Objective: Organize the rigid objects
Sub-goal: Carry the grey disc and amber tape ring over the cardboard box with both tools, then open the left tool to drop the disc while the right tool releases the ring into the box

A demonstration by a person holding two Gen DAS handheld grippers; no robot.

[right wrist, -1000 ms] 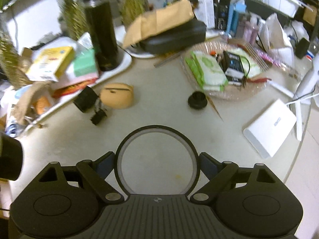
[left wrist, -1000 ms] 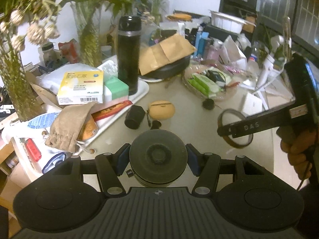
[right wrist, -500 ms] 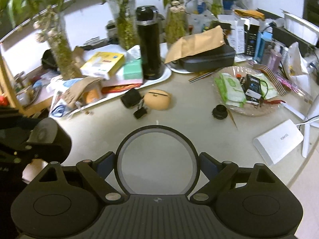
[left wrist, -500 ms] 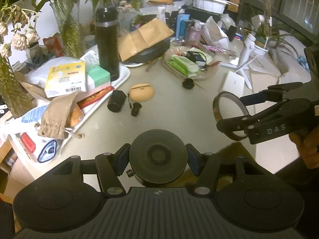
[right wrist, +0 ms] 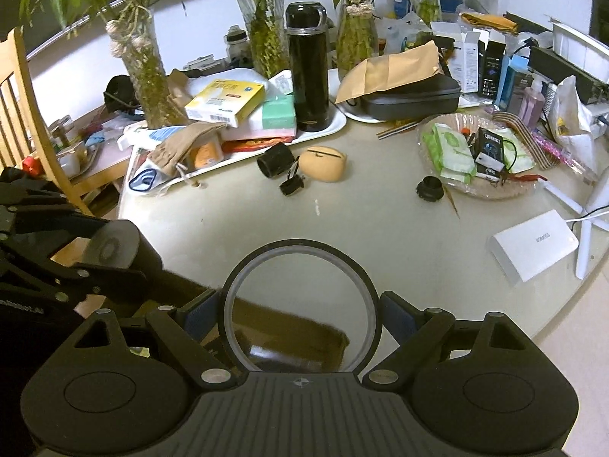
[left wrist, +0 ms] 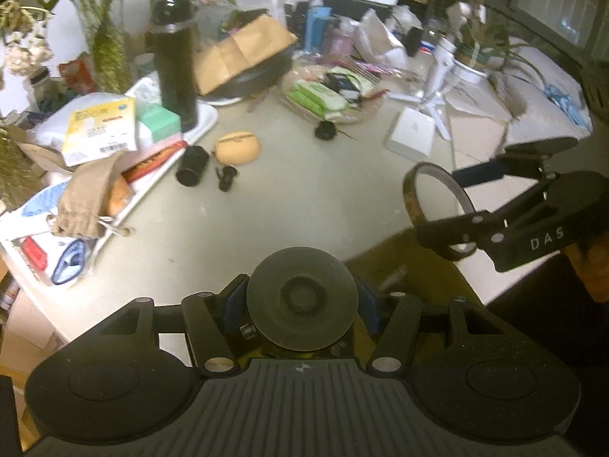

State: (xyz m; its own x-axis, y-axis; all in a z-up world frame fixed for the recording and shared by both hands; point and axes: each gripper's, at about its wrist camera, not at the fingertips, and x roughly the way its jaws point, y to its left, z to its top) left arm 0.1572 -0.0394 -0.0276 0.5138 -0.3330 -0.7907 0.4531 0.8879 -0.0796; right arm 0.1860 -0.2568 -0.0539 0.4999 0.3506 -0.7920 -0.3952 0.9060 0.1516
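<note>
Two grippers sit low in their own frames, each holding something. The left gripper (left wrist: 302, 306) has its jaws closed on a black round object (left wrist: 302, 306) at bottom centre, its flat circular face turned toward the camera. The right gripper (right wrist: 300, 320) has its jaws closed on a thin black ring (right wrist: 300, 306) that stands on edge, its opening facing the camera so the bench shows through it. In the left view the same ring (left wrist: 437, 211) appears at the right edge, tilted, and the letters "DAS" read on the gripper body.

Both held things hang over the near edge of the pale bench (right wrist: 342, 228), with a brown cardboard box (right wrist: 289, 335) below. The middle of the bench is bare. Beyond it lie a short black cylinder (right wrist: 276, 160) on its side, a small black clip (right wrist: 291, 184), a tan pouch (right wrist: 323, 163) and a black knob (right wrist: 430, 189). A white box (right wrist: 533, 245) sits near the right edge; its writing is too small to read. Farther up stands a tall black flask (right wrist: 307, 68), upright on a white tray (right wrist: 327, 125).
</note>
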